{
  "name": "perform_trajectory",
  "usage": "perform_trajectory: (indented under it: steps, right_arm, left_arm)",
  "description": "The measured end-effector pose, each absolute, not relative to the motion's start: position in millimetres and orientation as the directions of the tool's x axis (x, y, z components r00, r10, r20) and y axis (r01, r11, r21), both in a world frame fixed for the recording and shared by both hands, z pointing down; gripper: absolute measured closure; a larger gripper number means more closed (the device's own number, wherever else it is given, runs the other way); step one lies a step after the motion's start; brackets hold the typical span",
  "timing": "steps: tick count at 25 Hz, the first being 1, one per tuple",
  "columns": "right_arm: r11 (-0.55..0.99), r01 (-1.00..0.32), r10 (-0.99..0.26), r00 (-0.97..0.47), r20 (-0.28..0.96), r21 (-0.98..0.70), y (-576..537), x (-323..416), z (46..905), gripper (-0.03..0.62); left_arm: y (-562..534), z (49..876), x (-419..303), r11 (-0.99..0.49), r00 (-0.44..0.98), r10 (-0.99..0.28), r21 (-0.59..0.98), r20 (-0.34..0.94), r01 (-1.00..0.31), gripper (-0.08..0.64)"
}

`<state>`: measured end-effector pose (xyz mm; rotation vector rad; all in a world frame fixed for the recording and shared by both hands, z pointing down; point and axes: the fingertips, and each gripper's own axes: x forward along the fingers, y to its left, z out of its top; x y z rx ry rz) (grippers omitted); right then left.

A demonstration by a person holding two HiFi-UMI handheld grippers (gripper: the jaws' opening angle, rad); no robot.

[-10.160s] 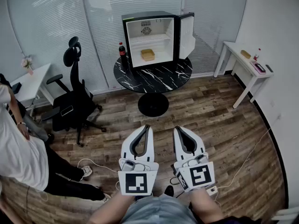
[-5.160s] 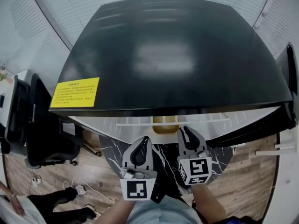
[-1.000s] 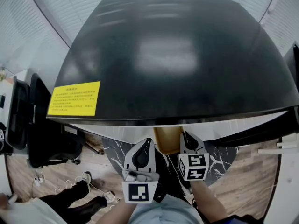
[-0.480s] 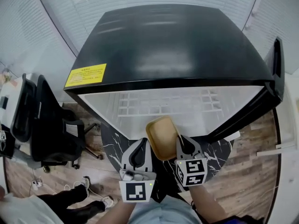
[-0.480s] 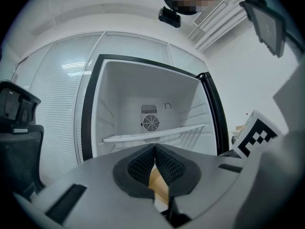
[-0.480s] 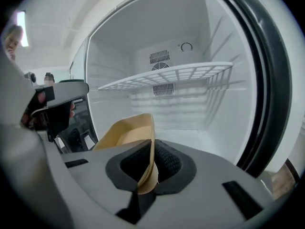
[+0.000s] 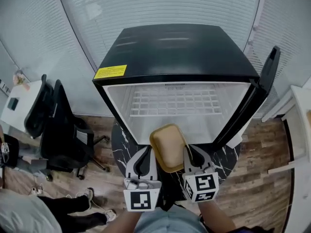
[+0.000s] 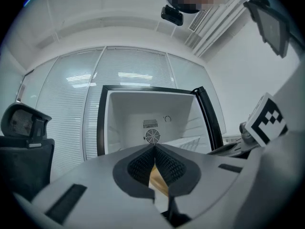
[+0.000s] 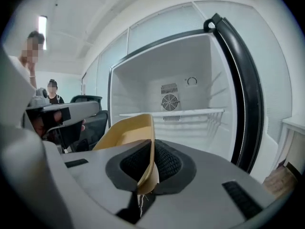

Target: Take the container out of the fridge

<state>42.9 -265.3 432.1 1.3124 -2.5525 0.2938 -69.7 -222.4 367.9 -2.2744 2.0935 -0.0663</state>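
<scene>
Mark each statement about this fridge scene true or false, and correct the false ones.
1. The right gripper is clamped on the rim of the tan container. True.
2. The container sits on the wire shelf inside the mini fridge. False: it is held out in front of the fridge, and nothing lies on the shelf.
3. The fridge door stands open. True.
4. The left gripper also grips the container. False: its jaws are together with nothing between them, beside the container.
5. In the head view, the black office chair stands to the right of the fridge. False: it is on the left.
</scene>
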Motion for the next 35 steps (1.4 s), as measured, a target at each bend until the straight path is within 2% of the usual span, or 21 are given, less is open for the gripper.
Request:
perform_trajectory:
  steps: [12, 35]
  right_arm:
    - [0.611, -0.792, -0.782, -0.604, 0.153, -0.004, -243.4, 48.0, 371.0, 0.563]
    - [0.639, -0.769, -0.767, -0.636, 0.080, 0.015, -236.3, 37.4, 345.8, 0.565]
  left_arm:
    - [-202.0, 318.2, -70.8, -0.030, 0.039, -0.993, -0.084, -0.110, -0.996, 0.546]
    - [-208.9, 309.3, -83.7, -0.001, 0.012, -0.992, -0.079, -0.128, -0.997, 0.546]
